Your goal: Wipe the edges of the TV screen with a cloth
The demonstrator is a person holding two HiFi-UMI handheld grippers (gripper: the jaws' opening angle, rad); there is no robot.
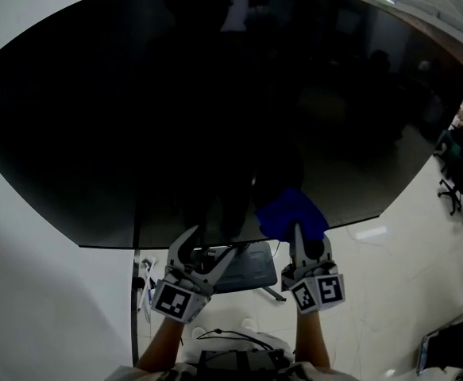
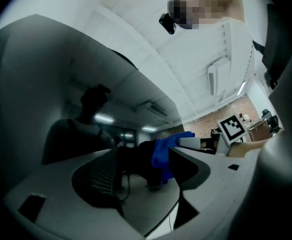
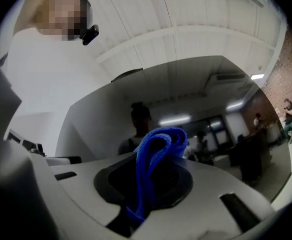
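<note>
One edge, the bottom of the TV, has the cloth at it, pinched by the right gripper, fingers closed. The left gripper has its fingers spread, empty. Other edges probably remain unwiped.

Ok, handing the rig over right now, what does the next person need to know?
Left gripper: open, empty, just below the TV screen's bottom edge.
Right gripper: shut on the blue cloth, held up at the bottom edge, right of its middle.
Done: cannot tell which edges are wiped.
Left: wipe along the bottom edge, then, to be safe, the other edges.
</note>
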